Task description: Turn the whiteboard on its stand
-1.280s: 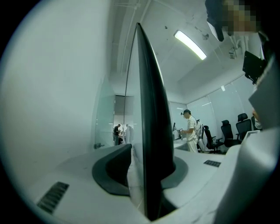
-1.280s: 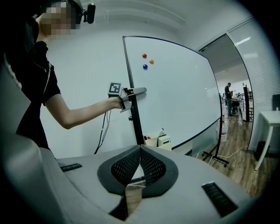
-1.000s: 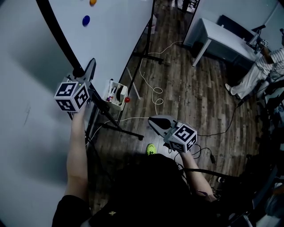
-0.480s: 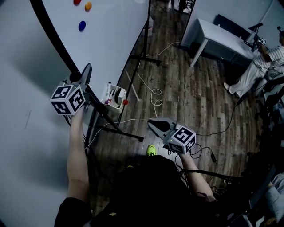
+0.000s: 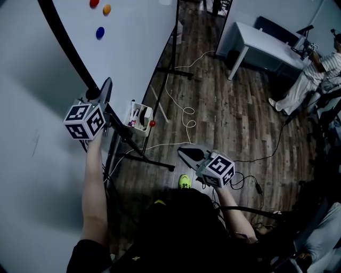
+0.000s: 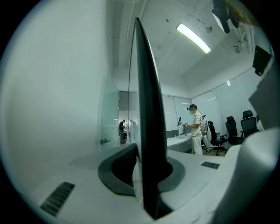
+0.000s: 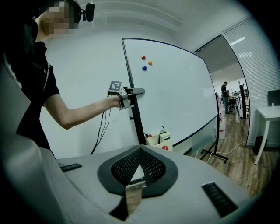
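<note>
Since a second ago, the whiteboard (image 5: 133, 48) has shifted a little down and left in the head view, and a red magnet (image 5: 94, 2) has come into sight above the orange magnet (image 5: 107, 9) and the blue magnet (image 5: 100, 32). The left gripper (image 5: 106, 85) has been kept at the same place on the board.

The whiteboard is carried upright on its black stand (image 5: 154, 162) over the wooden floor (image 5: 224, 112), beside a pale wall. Its black edge (image 6: 148, 131) is clamped between the left fingers (image 6: 116, 173), which are closed onto it from both sides at about mid height. A small box of markers (image 5: 139, 118) is hung below that grip, with a red knob (image 5: 152, 123) just beside it.

The right gripper (image 5: 186, 153) is held low over the floor, well apart from the board. Its fingers (image 7: 127, 166) are pressed together at the tips, and nothing is gripped between them.

A white cable (image 5: 184, 109) is trailed across the floor past the stand. Farther off, a white worktop (image 5: 266, 45) is seen, with a person (image 5: 314, 74) near it.
</note>
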`<state>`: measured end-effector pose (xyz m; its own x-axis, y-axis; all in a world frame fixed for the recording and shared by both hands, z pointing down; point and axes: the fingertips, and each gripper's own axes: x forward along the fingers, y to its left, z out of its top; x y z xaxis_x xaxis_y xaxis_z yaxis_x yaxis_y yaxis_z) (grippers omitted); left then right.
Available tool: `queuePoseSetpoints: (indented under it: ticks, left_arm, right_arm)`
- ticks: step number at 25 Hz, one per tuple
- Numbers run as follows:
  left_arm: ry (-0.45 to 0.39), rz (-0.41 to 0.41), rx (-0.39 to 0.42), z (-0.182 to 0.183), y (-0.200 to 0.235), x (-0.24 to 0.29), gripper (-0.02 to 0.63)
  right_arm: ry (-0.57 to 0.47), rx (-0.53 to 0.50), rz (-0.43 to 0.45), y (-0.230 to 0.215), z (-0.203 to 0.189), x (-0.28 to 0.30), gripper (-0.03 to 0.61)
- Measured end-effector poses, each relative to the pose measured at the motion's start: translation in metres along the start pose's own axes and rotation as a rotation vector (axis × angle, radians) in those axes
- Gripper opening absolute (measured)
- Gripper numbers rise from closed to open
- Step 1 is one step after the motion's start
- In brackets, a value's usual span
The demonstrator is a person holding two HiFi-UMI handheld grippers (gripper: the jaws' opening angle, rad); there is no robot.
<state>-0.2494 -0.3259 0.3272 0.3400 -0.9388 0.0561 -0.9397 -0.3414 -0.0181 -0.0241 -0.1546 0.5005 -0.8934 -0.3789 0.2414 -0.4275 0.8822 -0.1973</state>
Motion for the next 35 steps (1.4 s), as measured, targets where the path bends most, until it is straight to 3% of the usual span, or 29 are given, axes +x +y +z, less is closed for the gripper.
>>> queuePoseSetpoints:
  ticks: [7, 21, 29, 35]
  left_arm:
    - [0.027, -0.01, 0.076, -0.003, -0.005, 0.001, 0.066]
    - [0.049, -0.006, 0.08, -0.007, -0.002, 0.008, 0.067]
    - [0.038, 0.014, 0.069, -0.007, 0.001, 0.008, 0.063]
    - [0.04, 0.019, 0.078, -0.014, 0.003, 0.007, 0.063]
  right_arm:
    - [-0.001, 0.02, -0.017, 0.007, -0.012, 0.005, 0.021]
    - [-0.031, 0.056, -0.077, -0.012, -0.022, 0.009, 0.021]
    - [-0.024, 0.022, -0.024, -0.06, 0.0, 0.017, 0.021]
    - [-0.028, 0.009, 0.007, -0.068, -0.004, 0.025, 0.021]
